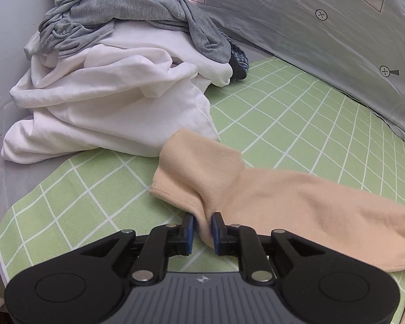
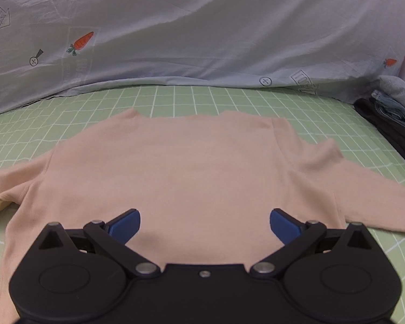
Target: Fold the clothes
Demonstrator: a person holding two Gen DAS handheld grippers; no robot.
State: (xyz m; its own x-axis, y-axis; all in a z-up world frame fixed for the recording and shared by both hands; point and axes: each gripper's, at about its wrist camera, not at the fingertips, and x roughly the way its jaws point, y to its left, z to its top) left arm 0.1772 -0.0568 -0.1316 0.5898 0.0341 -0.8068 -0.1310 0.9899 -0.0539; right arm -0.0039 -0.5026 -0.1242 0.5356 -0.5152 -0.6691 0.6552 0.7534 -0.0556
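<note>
A peach long-sleeved top [image 2: 175, 167] lies spread flat on the green checked mat [image 2: 229, 100], its sleeves out to both sides. In the left wrist view my left gripper [image 1: 203, 225] is shut on the peach top's sleeve [image 1: 256, 194], pinching a fold near the cuff just above the mat [image 1: 67, 202]. In the right wrist view my right gripper [image 2: 204, 222] is open wide and empty, hovering over the top's near hem. A pile of unfolded clothes sits beyond the sleeve: white garments [image 1: 108, 102] with a grey garment [image 1: 121, 8] on them.
A pale blue-grey printed sheet [image 2: 202, 27] rises along the far edge of the mat and also shows in the left wrist view [image 1: 324, 21]. A stack of dark and denim folded clothes [image 2: 391, 118] sits at the mat's right edge. A dark plaid cloth [image 1: 239, 63] pokes from the pile.
</note>
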